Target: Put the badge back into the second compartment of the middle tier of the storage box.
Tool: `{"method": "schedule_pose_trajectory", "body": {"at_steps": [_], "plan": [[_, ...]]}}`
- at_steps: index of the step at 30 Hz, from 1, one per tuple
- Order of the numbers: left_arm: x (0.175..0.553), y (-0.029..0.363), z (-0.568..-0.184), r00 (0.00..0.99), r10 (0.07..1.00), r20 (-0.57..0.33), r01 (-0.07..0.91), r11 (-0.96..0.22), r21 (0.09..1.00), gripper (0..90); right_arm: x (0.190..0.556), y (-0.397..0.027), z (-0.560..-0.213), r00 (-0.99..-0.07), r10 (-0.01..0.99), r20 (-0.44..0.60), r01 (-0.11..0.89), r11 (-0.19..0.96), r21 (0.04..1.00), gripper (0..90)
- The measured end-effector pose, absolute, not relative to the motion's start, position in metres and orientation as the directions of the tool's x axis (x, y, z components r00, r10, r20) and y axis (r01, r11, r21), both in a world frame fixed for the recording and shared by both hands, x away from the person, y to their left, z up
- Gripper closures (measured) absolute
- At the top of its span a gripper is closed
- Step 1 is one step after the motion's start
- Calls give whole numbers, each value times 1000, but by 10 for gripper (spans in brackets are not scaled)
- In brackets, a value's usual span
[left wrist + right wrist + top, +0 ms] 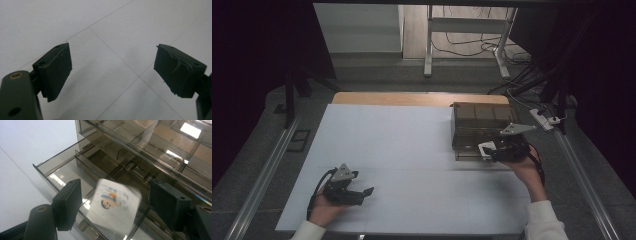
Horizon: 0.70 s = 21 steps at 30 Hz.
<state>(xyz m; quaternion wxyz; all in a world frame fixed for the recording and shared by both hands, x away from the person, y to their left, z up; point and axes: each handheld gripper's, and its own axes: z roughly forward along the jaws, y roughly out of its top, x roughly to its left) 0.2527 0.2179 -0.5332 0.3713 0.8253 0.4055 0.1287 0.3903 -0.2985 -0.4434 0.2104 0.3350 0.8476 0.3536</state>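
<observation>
Looking along my right gripper, I see the jaws spread, the white cube between them blurred, clear of both pads, over the smoky plastic drawer. The cube's cartoon face is turned toward me, tilted; being a cube, it has no long axis. My left gripper rests spread wide on the white table cover. Farther off, the organizer box stands behind its drawer.

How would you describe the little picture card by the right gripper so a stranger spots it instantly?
Find the smoky transparent drawer box at the far right of the white table. Over its pulled-out bottom drawer, between the right gripper's black jaws, is a small white card. It alone is opaque, with a colourful cartoon face.
</observation>
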Motion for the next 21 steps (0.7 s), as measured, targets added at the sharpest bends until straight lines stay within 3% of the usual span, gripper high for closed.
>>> {"method": "schedule_pose_trajectory", "body": {"at_steps": [21], "plan": [[253, 218, -531, 634, 769, -83, 565, -387, 729, 146, 380, -295, -440, -720, 688, -94, 337, 465, 819, 294]]}}
